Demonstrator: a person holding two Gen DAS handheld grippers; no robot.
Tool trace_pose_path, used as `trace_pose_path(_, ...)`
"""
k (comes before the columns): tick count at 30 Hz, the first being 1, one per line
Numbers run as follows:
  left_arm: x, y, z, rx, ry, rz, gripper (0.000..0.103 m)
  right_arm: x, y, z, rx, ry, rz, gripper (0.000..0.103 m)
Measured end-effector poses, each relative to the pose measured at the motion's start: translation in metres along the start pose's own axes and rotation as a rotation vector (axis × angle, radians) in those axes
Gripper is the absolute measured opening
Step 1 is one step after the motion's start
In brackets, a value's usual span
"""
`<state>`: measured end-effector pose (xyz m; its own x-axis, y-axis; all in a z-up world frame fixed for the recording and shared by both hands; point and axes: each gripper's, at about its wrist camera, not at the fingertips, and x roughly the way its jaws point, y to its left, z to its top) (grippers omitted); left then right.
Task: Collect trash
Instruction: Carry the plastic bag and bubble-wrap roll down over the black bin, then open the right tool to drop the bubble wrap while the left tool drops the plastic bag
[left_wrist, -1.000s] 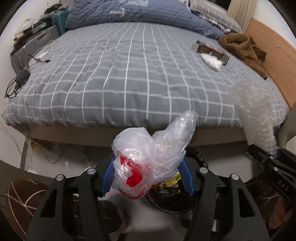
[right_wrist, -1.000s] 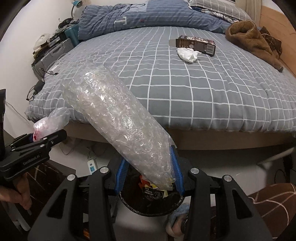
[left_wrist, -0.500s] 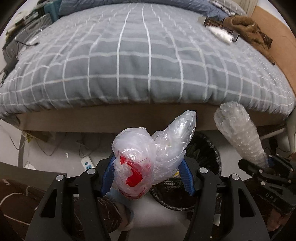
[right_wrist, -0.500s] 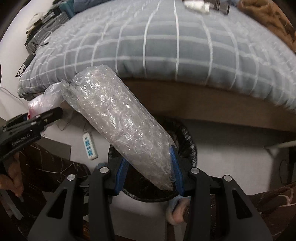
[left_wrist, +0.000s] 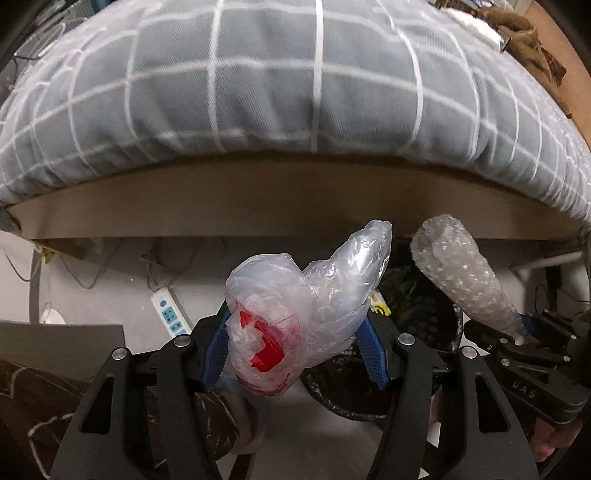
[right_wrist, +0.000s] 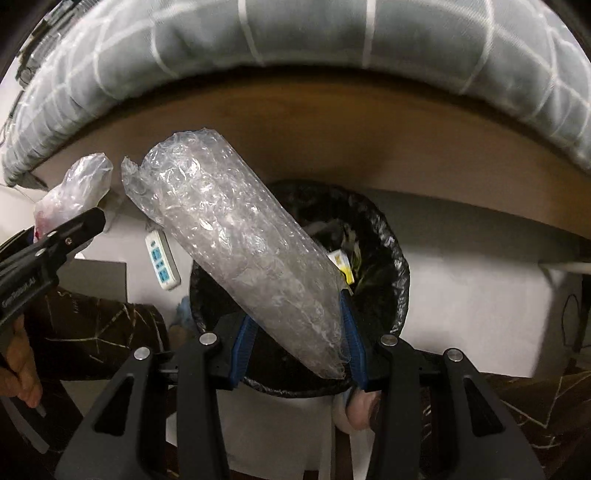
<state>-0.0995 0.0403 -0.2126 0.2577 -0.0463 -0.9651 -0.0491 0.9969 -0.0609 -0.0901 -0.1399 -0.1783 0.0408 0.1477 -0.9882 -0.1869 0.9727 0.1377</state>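
My left gripper (left_wrist: 295, 350) is shut on a crumpled clear plastic bag (left_wrist: 295, 314) with red print, held above the floor just left of the bin (left_wrist: 436, 321). In the right wrist view that bag (right_wrist: 79, 192) and the left gripper (right_wrist: 66, 232) show at the left edge. My right gripper (right_wrist: 297, 343) is shut on the lower end of a long roll of bubble wrap (right_wrist: 240, 240), directly over the round bin (right_wrist: 391, 258) lined with a black bag. The bubble wrap (left_wrist: 465, 277) and right gripper (left_wrist: 517, 332) appear at the right of the left wrist view.
The bin holds yellow and green litter. A bed with a grey checked cover (left_wrist: 277, 85) and a tan base (right_wrist: 332, 140) rises just behind the bin. A white power strip (right_wrist: 162, 262) lies on the pale floor left of the bin. A person's dark patterned trousers (right_wrist: 110, 332) stand close below.
Both grippers have sunk and tipped downward with their loads. The bed top has slid out of view, and the bin and floor now fill the lower frames.
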Motion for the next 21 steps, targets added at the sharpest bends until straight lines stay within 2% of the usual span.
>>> trace_pose_path(3,0.005,-0.002,-0.002,0.005,0.02,0.003,0.059,0.003,0.001,-0.001,0.002,0.007,0.004,0.045)
trace_pose_path(5,0.007,-0.003,-0.003,0.01,0.022,0.006,0.059,0.003,0.002,0.0,0.007,-0.004,-0.005,0.063)
trace_pose_path(8,0.008,-0.005,-0.004,0.014,0.029,0.006,0.059,-0.002,0.0,0.001,0.02,-0.029,-0.011,0.074)
trace_pose_path(12,0.009,-0.011,-0.007,-0.005,0.035,-0.022,0.059,-0.009,-0.002,0.003,0.025,-0.046,-0.021,0.082)
trace_pose_path(16,0.013,-0.029,-0.005,0.019,0.039,-0.041,0.059,-0.023,-0.016,0.002,0.039,-0.113,-0.06,0.091)
trace_pose_path(21,0.015,-0.057,0.001,0.063,0.046,-0.061,0.059,-0.035,-0.047,-0.001,0.118,-0.178,-0.094,0.094)
